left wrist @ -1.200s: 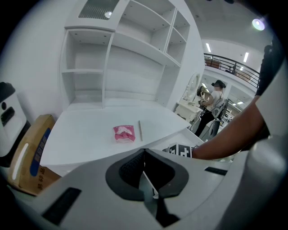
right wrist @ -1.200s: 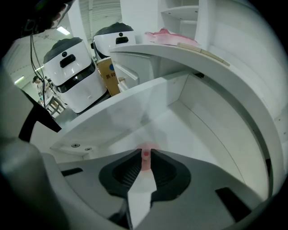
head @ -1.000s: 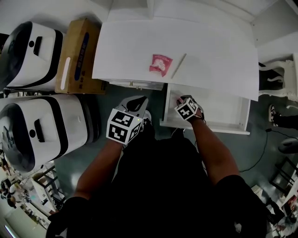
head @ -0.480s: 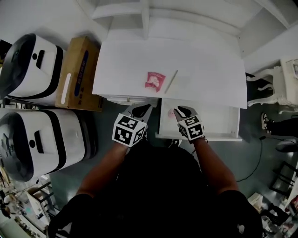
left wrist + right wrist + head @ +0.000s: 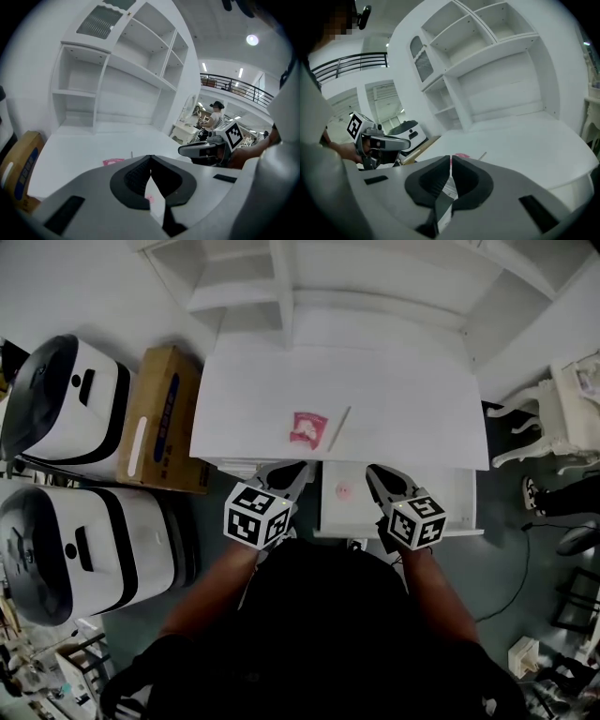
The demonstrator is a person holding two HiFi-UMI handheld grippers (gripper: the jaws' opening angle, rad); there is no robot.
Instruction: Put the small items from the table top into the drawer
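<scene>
Pink packet (image 5: 307, 427) and thin stick (image 5: 338, 428) lie on the table top (image 5: 412, 399). My left gripper (image 5: 296, 466) and right gripper (image 5: 373, 470) are clenched and empty by the open drawer (image 5: 459, 495). I might flick the stick floorward.

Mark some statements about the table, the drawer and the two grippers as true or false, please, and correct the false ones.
1. The pink packet lies on the table top. True.
2. The drawer is closed. False: it is pulled open below the table's front edge.
3. A thin stick lies just right of the packet. True.
4. The left gripper holds the packet. False: its jaws are together on nothing, and the packet lies on the table top.
5. A small pink item lies in the drawer. True.
6. The cardboard box stands right of the table. False: it stands on the left.
</scene>
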